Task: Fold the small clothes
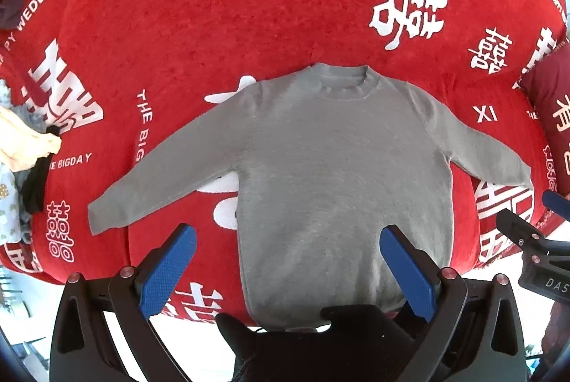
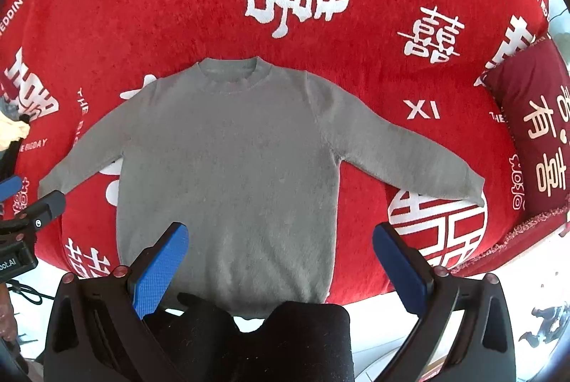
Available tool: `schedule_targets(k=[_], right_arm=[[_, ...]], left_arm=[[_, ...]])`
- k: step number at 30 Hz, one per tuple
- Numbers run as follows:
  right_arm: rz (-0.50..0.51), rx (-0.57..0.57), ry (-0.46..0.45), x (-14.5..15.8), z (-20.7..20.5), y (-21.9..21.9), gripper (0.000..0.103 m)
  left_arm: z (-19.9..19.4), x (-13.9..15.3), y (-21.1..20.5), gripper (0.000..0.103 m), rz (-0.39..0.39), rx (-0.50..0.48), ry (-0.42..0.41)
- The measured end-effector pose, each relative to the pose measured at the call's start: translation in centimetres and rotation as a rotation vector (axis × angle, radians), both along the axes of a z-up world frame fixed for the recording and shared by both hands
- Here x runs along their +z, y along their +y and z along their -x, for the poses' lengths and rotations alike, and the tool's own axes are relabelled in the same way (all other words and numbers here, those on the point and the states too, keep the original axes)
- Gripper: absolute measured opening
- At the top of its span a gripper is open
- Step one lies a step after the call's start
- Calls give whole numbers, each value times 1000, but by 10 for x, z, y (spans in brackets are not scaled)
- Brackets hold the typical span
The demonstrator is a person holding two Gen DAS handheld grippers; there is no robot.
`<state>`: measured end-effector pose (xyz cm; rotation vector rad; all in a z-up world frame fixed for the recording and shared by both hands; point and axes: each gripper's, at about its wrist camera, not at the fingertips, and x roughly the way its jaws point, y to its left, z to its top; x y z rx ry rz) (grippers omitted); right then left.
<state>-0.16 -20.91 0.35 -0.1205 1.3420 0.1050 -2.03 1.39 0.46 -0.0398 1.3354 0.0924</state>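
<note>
Grey sweater (image 1: pixel 342 168) lies flat, sleeves spread, on the red blanket (image 1: pixel 249 8); left gripper (image 1: pixel 288 269) and right gripper (image 2: pixel 281 266), jaws apart, hover near its hem, where a shallow pinch could slip.

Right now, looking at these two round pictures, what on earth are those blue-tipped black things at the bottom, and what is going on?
Those are hand-held tongs: a person holds one in each hand, and a wide-angle camera on each looks forward along its two fingers. One picture comes from the left tongs, the other from the right tongs. Both stand open and hold nothing.

Ahead lies a small grey sweater, spread flat with both sleeves out, on a red blanket printed with white characters. A pile of other clothes sits at the left edge, and a dark red cushion at the right. The sweater is not yet folded.
</note>
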Motion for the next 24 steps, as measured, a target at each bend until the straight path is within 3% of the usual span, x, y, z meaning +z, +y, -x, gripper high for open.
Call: schedule_targets(k=[24], right_arm=[[7,36,-2,3,-2,15,103]], left_arm=[[3,-2,12,103,0,41,13]])
